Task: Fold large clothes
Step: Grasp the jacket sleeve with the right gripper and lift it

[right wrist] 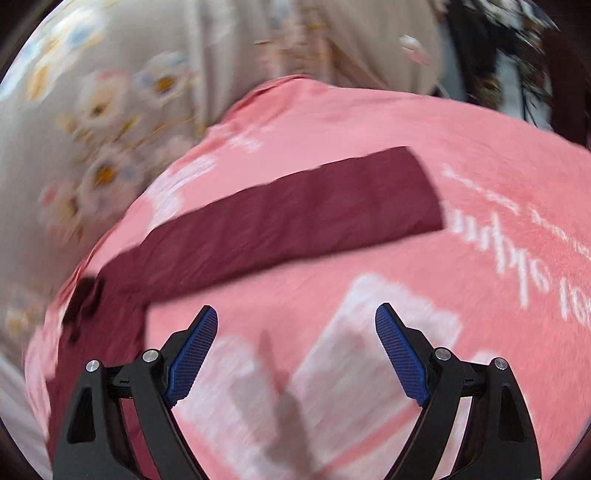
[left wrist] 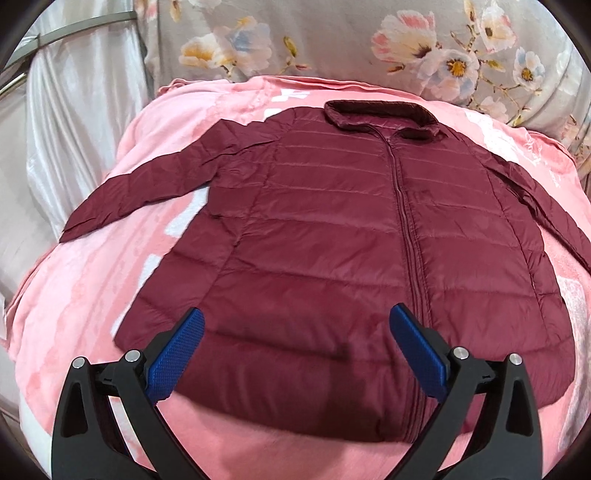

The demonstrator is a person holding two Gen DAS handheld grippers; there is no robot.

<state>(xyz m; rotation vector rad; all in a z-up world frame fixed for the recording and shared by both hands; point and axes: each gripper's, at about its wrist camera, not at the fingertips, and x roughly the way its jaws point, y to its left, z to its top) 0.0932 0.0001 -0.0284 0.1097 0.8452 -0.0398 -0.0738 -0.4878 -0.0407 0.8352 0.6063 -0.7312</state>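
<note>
A maroon quilted jacket lies flat and zipped on a pink blanket, collar at the far end, both sleeves spread out to the sides. My left gripper is open and empty, hovering over the jacket's bottom hem. In the right wrist view, which is blurred, one sleeve of the jacket stretches across the pink blanket. My right gripper is open and empty above the blanket, a little short of the sleeve.
A grey floral bedcover lies behind the blanket and also shows in the right wrist view. White satin cloth and a metal rail stand at the left. Dark objects sit at the far right.
</note>
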